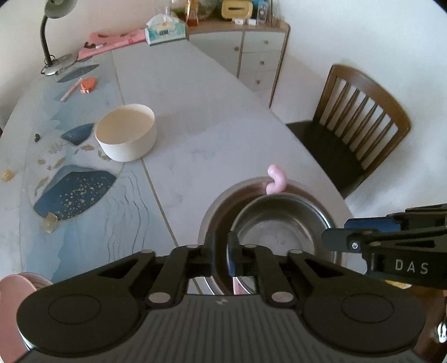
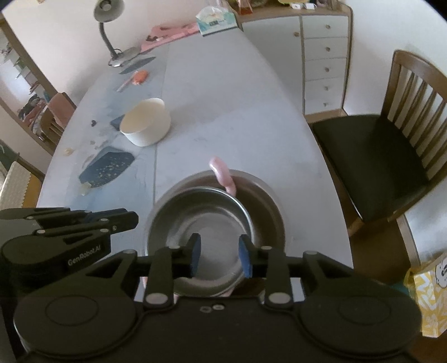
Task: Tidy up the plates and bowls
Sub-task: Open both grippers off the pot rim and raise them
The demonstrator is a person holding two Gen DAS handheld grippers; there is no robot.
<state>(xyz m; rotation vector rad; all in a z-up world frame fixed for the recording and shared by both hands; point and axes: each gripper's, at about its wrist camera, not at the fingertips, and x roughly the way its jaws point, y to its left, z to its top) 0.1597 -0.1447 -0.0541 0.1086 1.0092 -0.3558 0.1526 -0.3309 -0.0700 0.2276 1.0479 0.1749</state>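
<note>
This is a home, most likely a dining room. A long pale surface (image 2: 223, 92) with a painted blue pattern carries everyday clutter: a gooseneck desk lamp (image 2: 107, 16), a tissue box (image 2: 215, 21), a pink cloth (image 2: 167, 35) and a cream round bowl (image 2: 146, 123). A wooden slat-back chair (image 2: 391, 134) with a dark seat stands beside it. Against the white wall, a sideboard (image 2: 324, 55) with small drawers holds knick-knacks on top.

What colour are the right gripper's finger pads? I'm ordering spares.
Blue pads, clearest in the right wrist view.
</note>
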